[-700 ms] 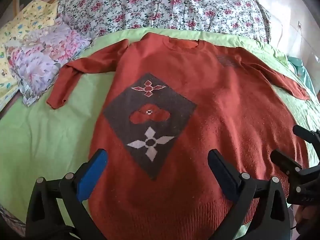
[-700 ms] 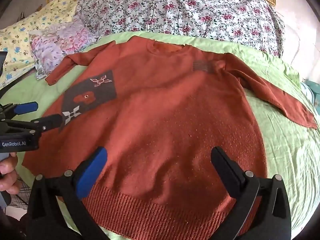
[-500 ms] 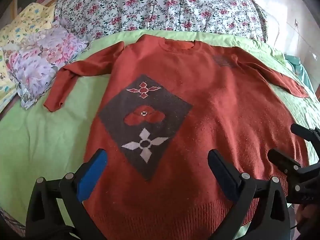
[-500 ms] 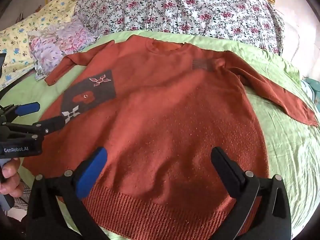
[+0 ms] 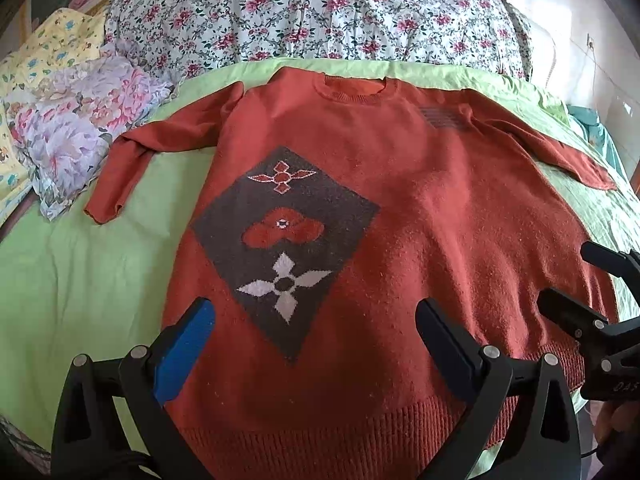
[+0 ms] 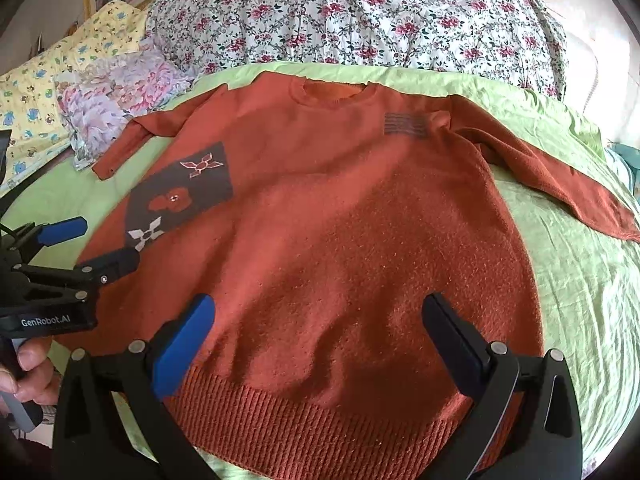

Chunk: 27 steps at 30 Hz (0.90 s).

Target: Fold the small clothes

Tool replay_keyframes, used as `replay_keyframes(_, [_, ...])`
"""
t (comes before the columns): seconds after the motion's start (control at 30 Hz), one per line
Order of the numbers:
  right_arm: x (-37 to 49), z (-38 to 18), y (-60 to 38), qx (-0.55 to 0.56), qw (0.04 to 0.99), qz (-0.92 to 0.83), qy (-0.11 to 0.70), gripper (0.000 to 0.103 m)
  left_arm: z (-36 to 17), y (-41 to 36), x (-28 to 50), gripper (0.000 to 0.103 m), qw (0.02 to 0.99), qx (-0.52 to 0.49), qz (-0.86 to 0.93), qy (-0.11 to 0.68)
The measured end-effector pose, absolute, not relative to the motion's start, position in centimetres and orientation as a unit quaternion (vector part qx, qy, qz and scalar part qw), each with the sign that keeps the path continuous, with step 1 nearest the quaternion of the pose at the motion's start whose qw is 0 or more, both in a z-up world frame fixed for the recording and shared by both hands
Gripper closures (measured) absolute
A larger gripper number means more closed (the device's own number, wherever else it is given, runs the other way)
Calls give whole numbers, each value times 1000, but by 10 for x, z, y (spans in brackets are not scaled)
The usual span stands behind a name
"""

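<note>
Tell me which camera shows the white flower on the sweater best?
The left wrist view: the white flower sits near the middle, large and clear, on the sweater's dark diamond. In the right wrist view it is small, off to the left edge, just above a hand-held gripper finger.

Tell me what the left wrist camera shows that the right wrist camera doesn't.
Only the left wrist view shows the whole dark diamond panel head-on, and the right gripper at its edge. Only the right wrist view shows the left gripper and the hand holding it. Both show the rust-orange knitted sweater spread flat on the light green bedsheet, sleeves out.
</note>
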State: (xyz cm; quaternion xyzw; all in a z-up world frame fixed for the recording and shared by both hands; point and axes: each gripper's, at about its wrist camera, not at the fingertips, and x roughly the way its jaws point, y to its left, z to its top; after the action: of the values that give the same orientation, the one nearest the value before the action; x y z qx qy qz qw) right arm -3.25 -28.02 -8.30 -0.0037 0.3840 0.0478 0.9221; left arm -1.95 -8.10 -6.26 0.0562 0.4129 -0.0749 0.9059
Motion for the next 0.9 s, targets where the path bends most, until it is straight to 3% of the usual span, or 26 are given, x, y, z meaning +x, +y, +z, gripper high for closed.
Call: replay_keyframes(0.9, [-43, -75, -270, 20, 923, 64, 380, 0, -63, -79, -26, 2, 906, 50, -76, 413])
